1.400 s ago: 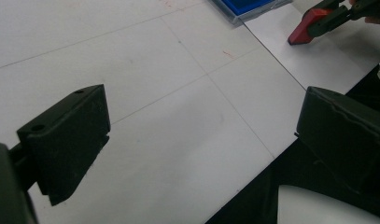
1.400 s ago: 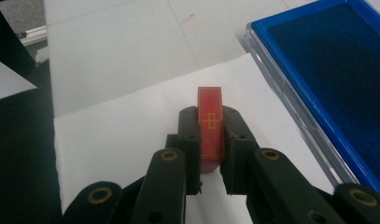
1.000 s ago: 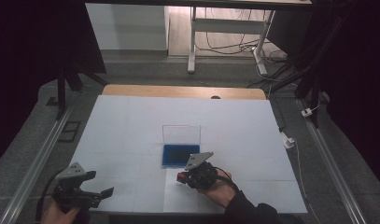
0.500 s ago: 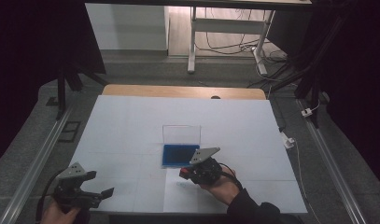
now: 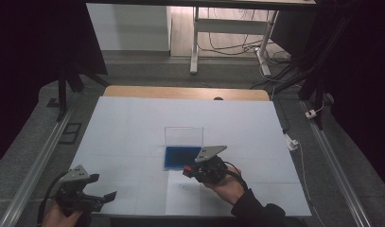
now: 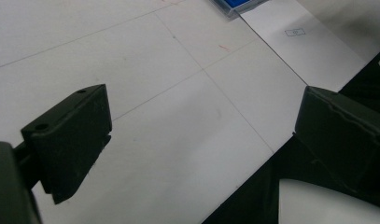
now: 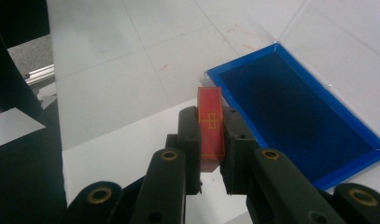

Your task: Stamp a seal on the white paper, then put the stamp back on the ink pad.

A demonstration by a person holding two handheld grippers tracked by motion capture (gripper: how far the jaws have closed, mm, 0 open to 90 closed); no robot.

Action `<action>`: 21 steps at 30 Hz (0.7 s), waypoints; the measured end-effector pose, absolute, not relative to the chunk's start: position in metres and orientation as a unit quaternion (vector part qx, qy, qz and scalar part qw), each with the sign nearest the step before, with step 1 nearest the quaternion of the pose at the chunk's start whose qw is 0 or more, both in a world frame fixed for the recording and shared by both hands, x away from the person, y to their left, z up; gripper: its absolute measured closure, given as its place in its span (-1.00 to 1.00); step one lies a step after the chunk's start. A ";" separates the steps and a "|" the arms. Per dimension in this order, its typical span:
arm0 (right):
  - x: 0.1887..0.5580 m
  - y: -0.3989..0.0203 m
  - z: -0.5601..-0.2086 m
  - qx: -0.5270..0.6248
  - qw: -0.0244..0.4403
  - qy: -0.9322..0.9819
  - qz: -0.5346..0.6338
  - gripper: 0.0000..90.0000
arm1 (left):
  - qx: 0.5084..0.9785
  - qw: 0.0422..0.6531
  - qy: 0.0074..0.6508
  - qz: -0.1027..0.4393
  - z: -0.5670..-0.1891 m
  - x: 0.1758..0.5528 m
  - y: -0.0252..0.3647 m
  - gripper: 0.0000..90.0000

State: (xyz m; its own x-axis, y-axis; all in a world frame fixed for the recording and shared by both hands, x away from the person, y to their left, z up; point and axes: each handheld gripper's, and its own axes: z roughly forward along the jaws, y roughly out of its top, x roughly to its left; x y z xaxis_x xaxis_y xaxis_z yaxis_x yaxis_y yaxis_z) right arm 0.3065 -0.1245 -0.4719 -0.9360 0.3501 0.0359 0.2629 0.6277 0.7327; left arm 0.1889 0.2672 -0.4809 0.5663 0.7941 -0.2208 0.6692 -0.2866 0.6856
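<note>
Right gripper (image 7: 211, 140) clenched on red block (image 7: 210, 128), just beside blue tray (image 7: 290, 116). Left gripper (image 6: 201, 135) released, above counter (image 6: 145, 93).

White paper sheet (image 5: 188, 198); wooden table edge (image 5: 180, 92).

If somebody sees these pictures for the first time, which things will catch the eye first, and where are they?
The eye goes first to the small red block, clamped between the jaws of the right gripper just above the white table. Next comes the blue tray near the table's middle, close beside that gripper, with a clear lid standing up at its far edge. The left gripper waits open at the near left corner.
</note>
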 end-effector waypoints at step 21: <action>0.325 -0.130 -0.461 0.195 0.069 0.889 0.409 0.77 | 0.798 0.382 0.460 0.081 -0.481 0.189 0.267 -0.90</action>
